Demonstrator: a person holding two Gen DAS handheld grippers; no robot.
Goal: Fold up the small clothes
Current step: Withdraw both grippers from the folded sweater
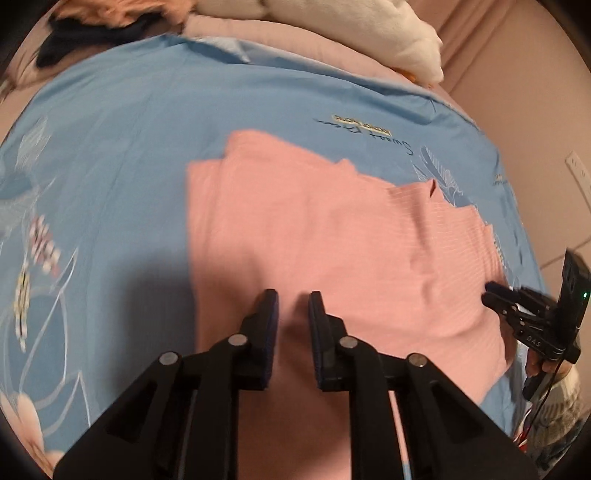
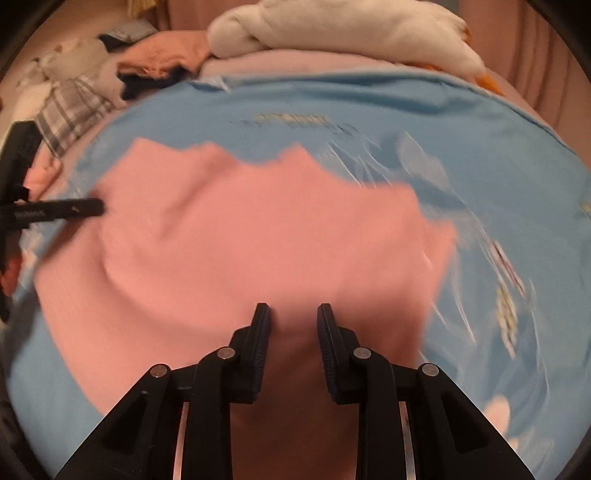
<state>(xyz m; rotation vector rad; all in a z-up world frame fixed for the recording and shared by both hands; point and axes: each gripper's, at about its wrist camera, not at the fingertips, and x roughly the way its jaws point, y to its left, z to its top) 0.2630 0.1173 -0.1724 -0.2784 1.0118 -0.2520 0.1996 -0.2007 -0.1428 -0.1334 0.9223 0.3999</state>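
A pink ribbed garment (image 1: 314, 229) lies spread on a blue printed bedsheet (image 1: 122, 140); it also shows in the right wrist view (image 2: 240, 236). My left gripper (image 1: 293, 295) hovers over the garment's near part, jaws apart, nothing between them. My right gripper (image 2: 293, 308) is also over the garment's near part, jaws apart and empty. The right gripper shows in the left wrist view (image 1: 496, 291) at the garment's right edge. The left gripper shows in the right wrist view (image 2: 92, 206) at the garment's left edge. The right wrist view is motion-blurred.
A white plush toy (image 2: 351, 29) and a pink blanket (image 2: 295, 61) lie at the far side of the bed. A pile of mixed clothes (image 2: 110, 66) sits at the far left. A beige wall with a socket (image 1: 578, 170) stands to the right.
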